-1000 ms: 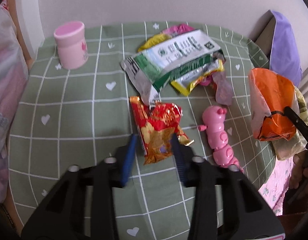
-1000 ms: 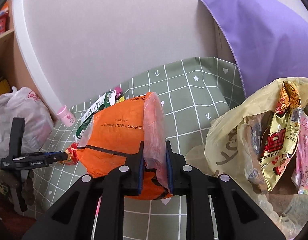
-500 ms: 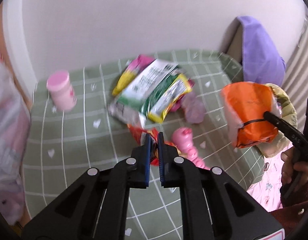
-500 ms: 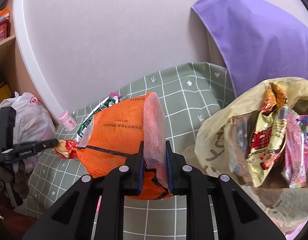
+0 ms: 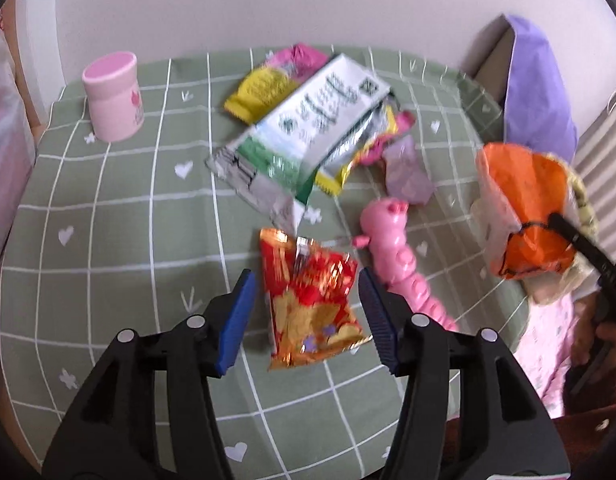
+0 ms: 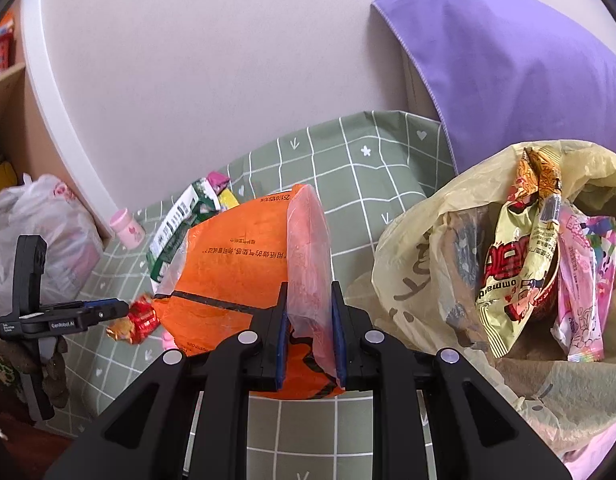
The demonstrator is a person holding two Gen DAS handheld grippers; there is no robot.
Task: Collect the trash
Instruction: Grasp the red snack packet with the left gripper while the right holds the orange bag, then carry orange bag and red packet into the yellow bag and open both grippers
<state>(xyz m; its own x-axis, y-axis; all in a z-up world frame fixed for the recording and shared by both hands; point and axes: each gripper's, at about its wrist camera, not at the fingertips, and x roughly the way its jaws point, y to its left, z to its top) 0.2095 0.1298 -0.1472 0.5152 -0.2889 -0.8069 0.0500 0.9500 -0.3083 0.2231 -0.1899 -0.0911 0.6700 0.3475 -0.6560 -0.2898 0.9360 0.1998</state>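
A: Nearest the left tongs [image 5: 304, 312]?
B: A red and gold snack wrapper [image 5: 312, 300], crinkled and glossy, lying flat on the green checked cloth [image 5: 108, 240]. It sits between the blue pads [image 5: 236, 320], which stand apart on either side and do not press it. The jaws have just been opening; half a second ago they were nearly shut at the wrapper's near end.

A: And beside it?
B: Just right of the right pad, a pink toy caterpillar [image 5: 396, 256]. Beyond the wrapper lies a heap of wrappers: a green and white packet [image 5: 308, 132] on top, yellow [image 5: 260, 92] and pink [image 5: 300, 58] ones under its far edge, a pale purple scrap [image 5: 408, 172] to the right. Far left stands a pink tub [image 5: 112, 96], upright, well apart from the heap.

A: The right tongs [image 6: 308, 336]?
B: Closed on the thin edge of an orange bag [image 6: 236, 264], held upright; the grip looks the same as a second ago. The bag hides part of the cloth behind it. To the right, touching nothing of the tongs, a yellowish sack [image 6: 420, 248] holds several wrappers [image 6: 516, 264]. Farthest back, a purple cloth [image 6: 508, 72] rests against the wall.
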